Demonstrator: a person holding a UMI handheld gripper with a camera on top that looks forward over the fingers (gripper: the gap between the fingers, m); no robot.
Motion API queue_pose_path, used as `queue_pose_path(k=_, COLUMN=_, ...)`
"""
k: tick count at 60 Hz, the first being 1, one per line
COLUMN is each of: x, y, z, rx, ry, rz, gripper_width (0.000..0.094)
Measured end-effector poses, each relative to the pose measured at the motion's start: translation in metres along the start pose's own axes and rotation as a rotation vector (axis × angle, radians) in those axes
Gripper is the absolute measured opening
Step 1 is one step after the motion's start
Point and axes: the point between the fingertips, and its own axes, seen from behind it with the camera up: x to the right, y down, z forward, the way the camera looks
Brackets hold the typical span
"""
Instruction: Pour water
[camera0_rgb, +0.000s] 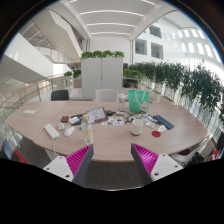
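A long wooden table (110, 142) stands ahead of me with items spread over its middle. A green see-through jug (134, 100) and a second green cup (146, 98) stand at the far right of the cluster. A white cup (136, 127) sits nearer, in front of them. My gripper (112, 160) is open and empty, its magenta pads (76, 160) wide apart over the table's near edge and the dark floor, well short of the jug and cup.
Papers, a white box (52, 130), small red things (69, 120) and a dark flat thing (164, 123) lie on the table. Dark chairs (61, 95) stand behind it, with a white cabinet (102, 72) and potted plants (180, 78) beyond.
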Motion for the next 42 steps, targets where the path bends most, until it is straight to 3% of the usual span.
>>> queue_pose_path(k=7, x=0.011, y=-0.001, z=-0.004, rx=0.014, ry=0.016, rz=0.001, gripper_width=0.0836)
queue_pose_path(k=12, x=-0.03, y=0.014, z=-0.004, rx=0.017, ry=0.032, rz=0.006, gripper_width=0.0835)
queue_pose_path(k=20, x=-0.043, y=0.028, z=0.022, rx=0.047, ry=-0.005, rz=0.027, gripper_width=0.0835)
queue_pose_path(k=42, x=-0.129, y=0.043, z=0.212, rx=0.235, ry=-0.169, rz=0.021, gripper_width=0.0838)
